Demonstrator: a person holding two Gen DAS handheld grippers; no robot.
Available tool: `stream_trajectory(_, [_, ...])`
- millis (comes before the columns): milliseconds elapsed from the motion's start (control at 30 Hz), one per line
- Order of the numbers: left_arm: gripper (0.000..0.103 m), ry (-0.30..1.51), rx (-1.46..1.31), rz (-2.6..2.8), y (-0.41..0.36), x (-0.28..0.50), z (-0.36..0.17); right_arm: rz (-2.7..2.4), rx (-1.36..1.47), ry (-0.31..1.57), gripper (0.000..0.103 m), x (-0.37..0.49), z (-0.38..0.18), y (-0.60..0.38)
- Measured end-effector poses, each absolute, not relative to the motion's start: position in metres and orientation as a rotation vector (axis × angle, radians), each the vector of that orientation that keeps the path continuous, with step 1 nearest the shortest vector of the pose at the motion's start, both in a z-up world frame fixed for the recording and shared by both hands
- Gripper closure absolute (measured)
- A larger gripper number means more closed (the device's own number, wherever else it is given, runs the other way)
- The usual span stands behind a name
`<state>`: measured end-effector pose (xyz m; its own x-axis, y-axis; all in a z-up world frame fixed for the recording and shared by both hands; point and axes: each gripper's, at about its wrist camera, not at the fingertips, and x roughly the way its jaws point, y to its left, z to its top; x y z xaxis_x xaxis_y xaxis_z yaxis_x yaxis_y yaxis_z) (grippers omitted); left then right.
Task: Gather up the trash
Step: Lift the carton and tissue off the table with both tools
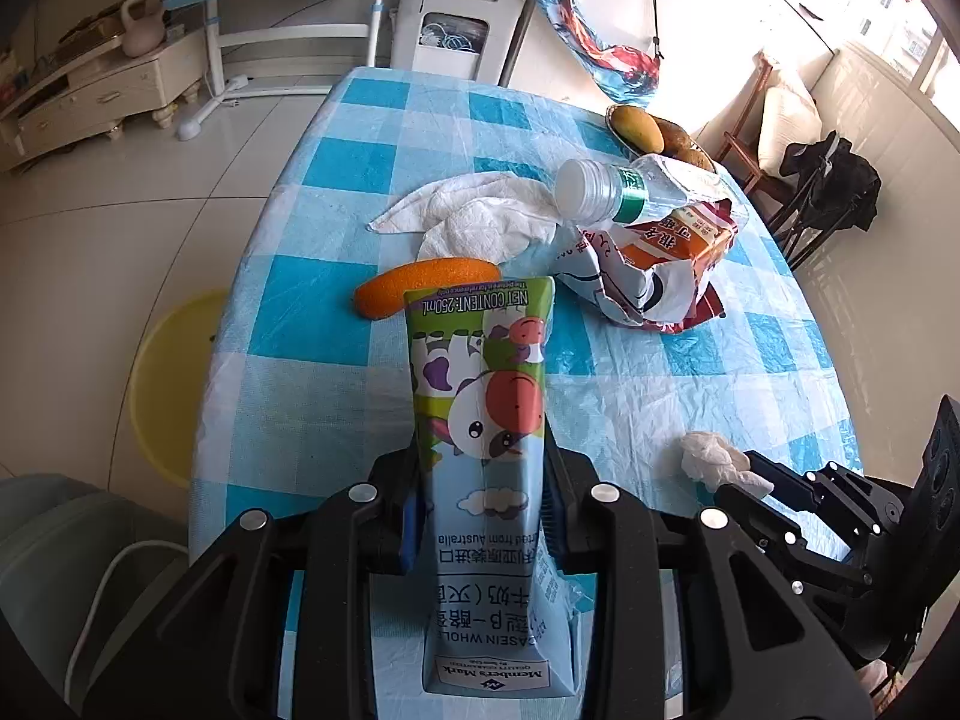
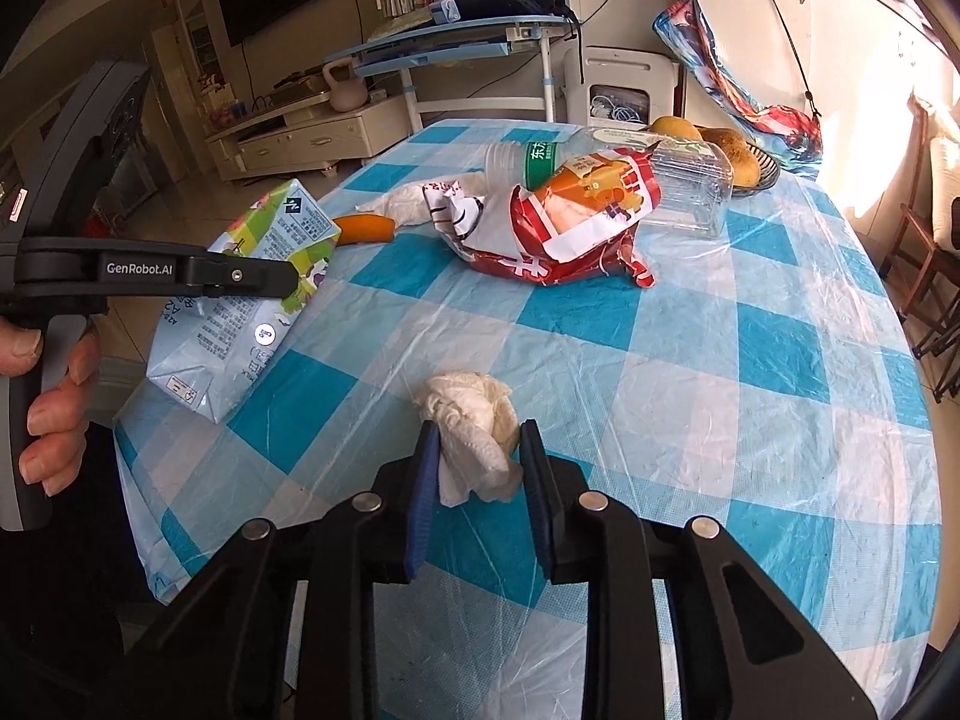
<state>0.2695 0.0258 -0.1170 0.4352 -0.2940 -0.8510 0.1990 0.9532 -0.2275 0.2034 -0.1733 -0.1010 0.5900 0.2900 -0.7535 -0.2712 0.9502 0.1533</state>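
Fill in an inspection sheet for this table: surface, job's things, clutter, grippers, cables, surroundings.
Surface: round table under a blue-and-white checked plastic cloth, wrinkled.
Job's things: flattened blue-and-green milk carton; crumpled white tissue wad; torn red-and-orange snack bag with a clear plastic bottle lying on it; orange peel.
Clutter: white cloth; dish of yellow-brown fruit at the far edge.
Grippers: left gripper shut on the carton, which is lifted at the table's edge; right gripper closed on the tissue.
Cables: white cord beside the table.
Surroundings: yellow basin on the tiled floor; blue-and-white desk; cream cabinet.
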Motion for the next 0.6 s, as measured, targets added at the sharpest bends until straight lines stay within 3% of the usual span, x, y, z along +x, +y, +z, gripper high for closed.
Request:
stream_trajectory(67, [0.072,1.096,-0.088,-0.320,0.023,0.270,-0.119,0.317,0.029,0.890,0.075,0.205,-0.104,-0.173])
stream_trajectory(133, [0.070,1.103,-0.069,-0.320,0.020,0.269,-0.120,0.313,0.042,0.890,0.067,0.205,-0.106,-0.174])
stream_trajectory(233, [0.049,1.103,-0.029,-0.297,0.014,0.267,-0.122,0.302,0.036,0.882,0.054,0.204,-0.105,-0.172])
stream_trajectory(267, [0.046,1.106,-0.016,-0.288,0.013,0.267,-0.123,0.302,0.034,0.882,0.054,0.203,-0.105,-0.172])
stream_trajectory(333, [0.047,1.114,0.005,-0.289,0.010,0.266,-0.127,0.302,0.026,0.878,0.054,0.202,-0.105,-0.171])
stream_trajectory(367, [0.063,1.111,0.016,-0.296,0.008,0.265,-0.128,0.304,0.026,0.880,0.059,0.202,-0.106,-0.171])
stream_trajectory(400, [0.072,1.114,0.027,-0.306,0.005,0.264,-0.128,0.306,0.026,0.881,0.070,0.202,-0.105,-0.171])
stream_trajectory(433, [0.072,1.108,0.033,-0.316,0.004,0.263,-0.128,0.307,0.030,0.884,0.076,0.203,-0.105,-0.172])
stream_trajectory(600, [0.072,1.053,0.019,-0.314,0.006,0.260,-0.116,0.304,0.041,0.878,0.079,0.200,-0.103,-0.175])
